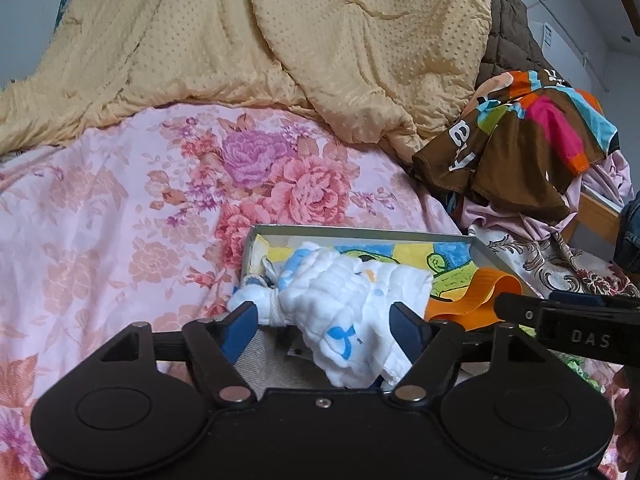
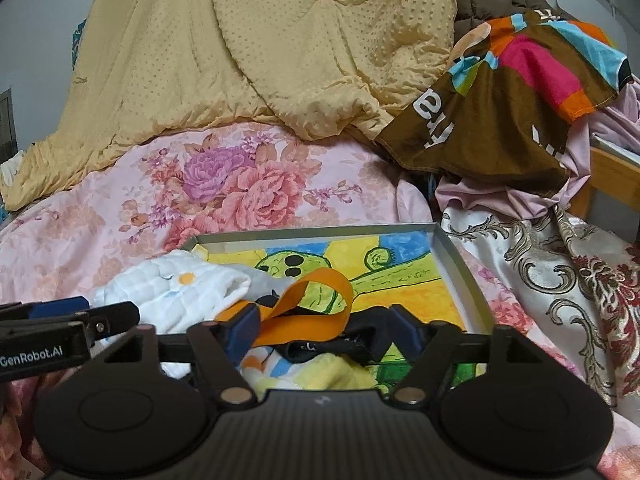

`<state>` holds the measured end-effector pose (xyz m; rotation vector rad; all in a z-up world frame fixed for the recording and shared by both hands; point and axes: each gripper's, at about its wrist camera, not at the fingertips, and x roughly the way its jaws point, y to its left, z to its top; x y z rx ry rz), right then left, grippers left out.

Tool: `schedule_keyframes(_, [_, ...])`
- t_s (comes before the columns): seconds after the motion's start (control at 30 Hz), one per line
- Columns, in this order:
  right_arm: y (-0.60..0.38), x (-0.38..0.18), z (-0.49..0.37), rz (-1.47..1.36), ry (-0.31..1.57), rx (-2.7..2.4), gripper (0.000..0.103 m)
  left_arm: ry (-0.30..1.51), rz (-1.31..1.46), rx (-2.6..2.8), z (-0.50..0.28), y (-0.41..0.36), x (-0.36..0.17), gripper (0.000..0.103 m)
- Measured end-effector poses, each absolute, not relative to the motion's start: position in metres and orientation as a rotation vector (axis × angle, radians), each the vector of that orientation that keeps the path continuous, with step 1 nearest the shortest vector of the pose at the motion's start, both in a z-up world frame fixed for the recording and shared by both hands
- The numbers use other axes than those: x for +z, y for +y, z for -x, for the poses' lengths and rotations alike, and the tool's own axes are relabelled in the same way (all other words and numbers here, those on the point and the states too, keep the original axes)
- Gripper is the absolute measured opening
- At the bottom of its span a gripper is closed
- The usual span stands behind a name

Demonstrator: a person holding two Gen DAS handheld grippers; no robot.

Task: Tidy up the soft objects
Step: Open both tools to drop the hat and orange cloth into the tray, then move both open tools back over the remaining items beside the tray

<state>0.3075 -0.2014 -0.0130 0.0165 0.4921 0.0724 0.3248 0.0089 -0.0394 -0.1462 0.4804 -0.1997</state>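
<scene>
A shallow grey box [image 1: 360,234] with a colourful cartoon drawing inside lies on the floral bed; it also shows in the right wrist view [image 2: 460,276]. My left gripper [image 1: 324,320] is open with a bundled white muslin cloth [image 1: 348,296] lying between its fingers at the box's left edge; the cloth also shows in the right wrist view [image 2: 176,292]. My right gripper [image 2: 320,328] is open over the box's near end, with an orange strap [image 2: 316,304] and a black band [image 2: 320,350] between its fingers. The strap also shows in the left wrist view [image 1: 472,292].
A pink floral sheet [image 1: 120,220] covers the bed. A yellow dotted quilt [image 1: 280,40] is heaped at the back. A brown multicoloured garment [image 2: 500,100] tops a pile of clothes at right, beside a patterned satin cloth [image 2: 540,272]. A yellow cloth [image 2: 320,372] lies under my right gripper.
</scene>
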Motion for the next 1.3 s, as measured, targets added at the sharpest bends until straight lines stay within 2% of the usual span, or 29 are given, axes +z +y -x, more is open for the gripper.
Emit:
schedule_keyframes(0.13, [-0.204, -0.007, -0.300, -0.034, 0.476, 0.067, 0.087, 0.460, 0.140, -0.173, -0.317, 0.011, -0.035, 0.087])
schedule_keyframes(0.2, [-0.206, -0.005, -0.294, -0.050, 0.464, 0.060, 0.094, 0.442, 0.122, -0.149, -0.312, 0.010, -0.031, 0.094])
schedule_keyframes(0.27, [-0.207, -0.004, -0.289, -0.049, 0.450, 0.057, 0.097, 0.409, 0.100, -0.127, -0.305, 0.009, -0.027, 0.102])
schedule_keyframes(0.43, [-0.211, 0.002, -0.278, -0.059, 0.432, 0.043, 0.103, 0.374, 0.056, -0.134, -0.289, 0.004, -0.019, 0.102])
schedule_keyframes(0.97, [-0.218, 0.031, -0.217, -0.089, 0.306, 0.119, 0.103, 0.319, 0.073, -0.146, -0.229, 0.011, 0.007, 0.102])
schedule_keyframes(1.3, [-0.229, 0.037, -0.179, -0.152, 0.295, 0.139, 0.103, 0.295, 0.097, -0.120, -0.184, 0.017, 0.018, 0.102])
